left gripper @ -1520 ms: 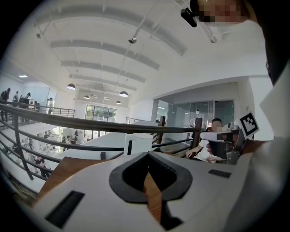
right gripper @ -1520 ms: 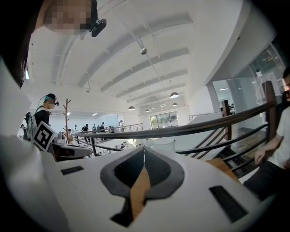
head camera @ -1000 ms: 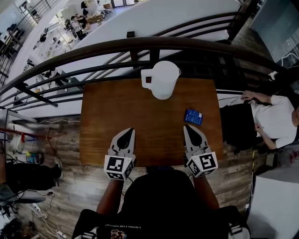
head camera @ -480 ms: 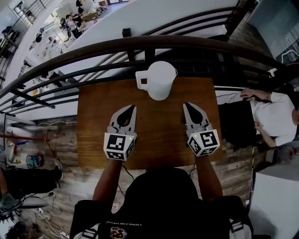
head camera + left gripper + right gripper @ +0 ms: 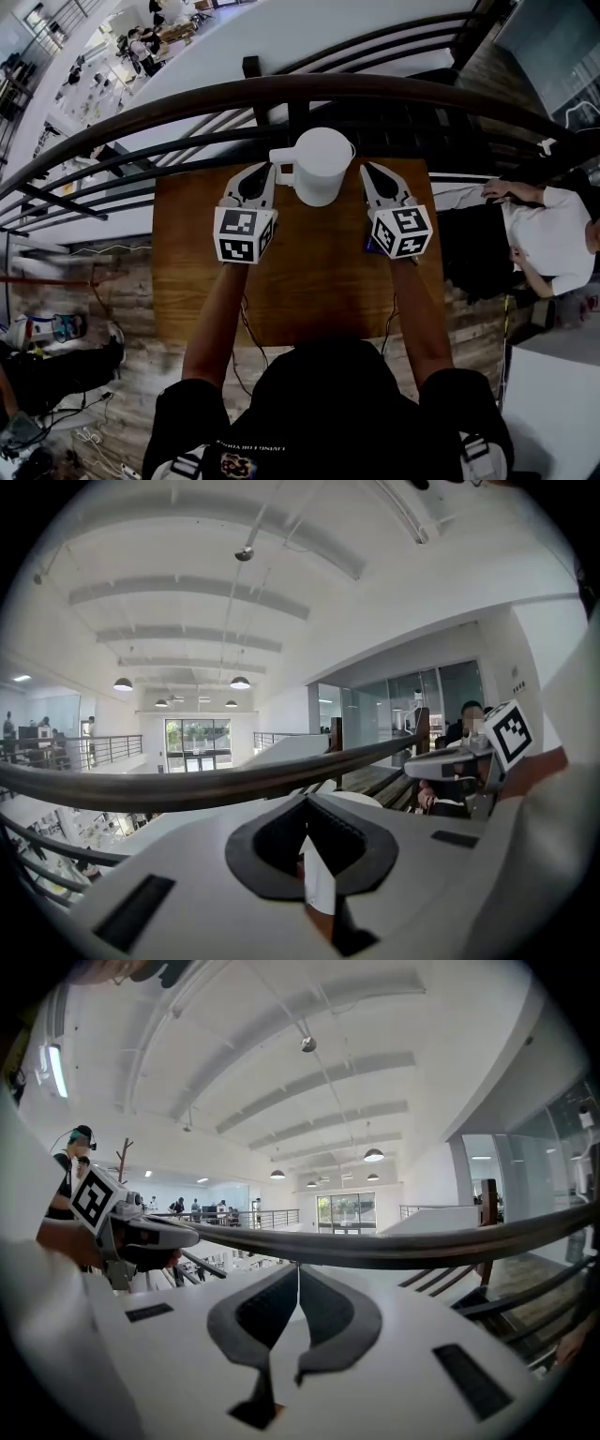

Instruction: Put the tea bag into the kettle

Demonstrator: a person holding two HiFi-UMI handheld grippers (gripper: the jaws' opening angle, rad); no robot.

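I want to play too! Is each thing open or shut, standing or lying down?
White plastic kettle: upright on the brown wooden table.
Left gripper: shut, holding nothing.
Right gripper: shut, holding nothing.
Small blue tea bag packet: lying flat, partly hidden under the right gripper.

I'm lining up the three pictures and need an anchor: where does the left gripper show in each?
Head view: the left gripper lies left of the white kettle, tips by its handle.
Left gripper view: the left gripper fills the lower middle, jaws shut.
Right gripper view: the left gripper is at the left edge, with its marker cube.
Shared landmark: the dark handrail crosses all three.
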